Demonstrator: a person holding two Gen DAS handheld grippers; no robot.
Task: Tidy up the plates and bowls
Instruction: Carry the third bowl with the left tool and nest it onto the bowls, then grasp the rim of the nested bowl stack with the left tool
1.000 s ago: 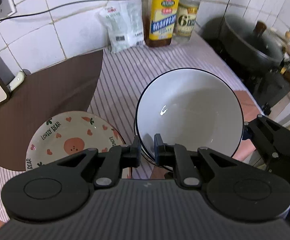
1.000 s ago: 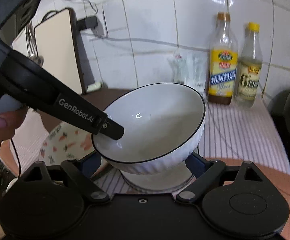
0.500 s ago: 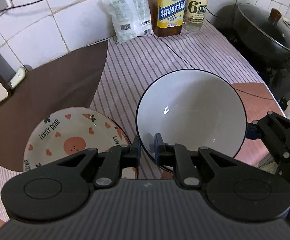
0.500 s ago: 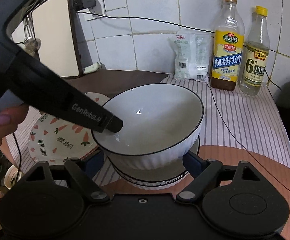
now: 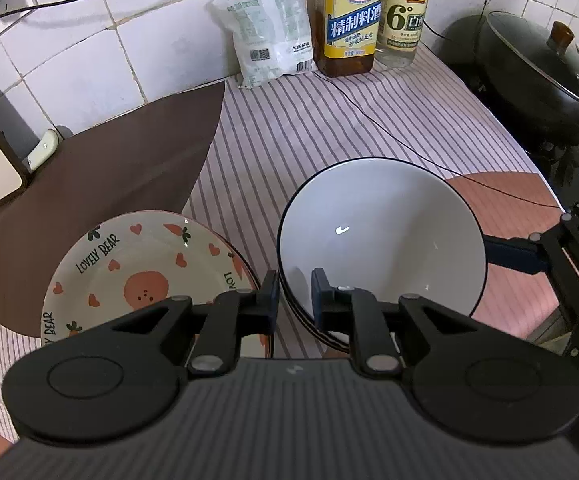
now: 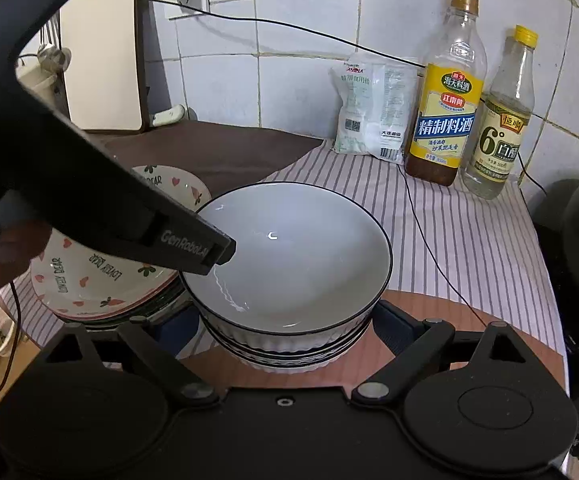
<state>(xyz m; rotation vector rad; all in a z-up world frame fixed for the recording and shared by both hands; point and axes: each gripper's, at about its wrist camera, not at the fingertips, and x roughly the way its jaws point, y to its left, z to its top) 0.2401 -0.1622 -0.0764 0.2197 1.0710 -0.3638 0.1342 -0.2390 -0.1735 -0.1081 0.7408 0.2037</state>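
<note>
White bowl [image 6: 289, 256] nested on the bowl stack [image 6: 289, 354], just right of the carrot-print plate [image 5: 129, 264], left gripper [image 5: 295, 300] pinching the bowl's rim, right gripper [image 6: 285, 326] spread wide around the stack, jaws just opening further.

White bowl [image 6: 289, 256] atop stacked bowls [image 6: 289, 354] — left gripper [image 6: 219, 258] pinching its rim

Bare striped cloth [image 5: 309, 136] between bowls [image 5: 381, 236] and bottles [image 5: 351, 20]
</note>
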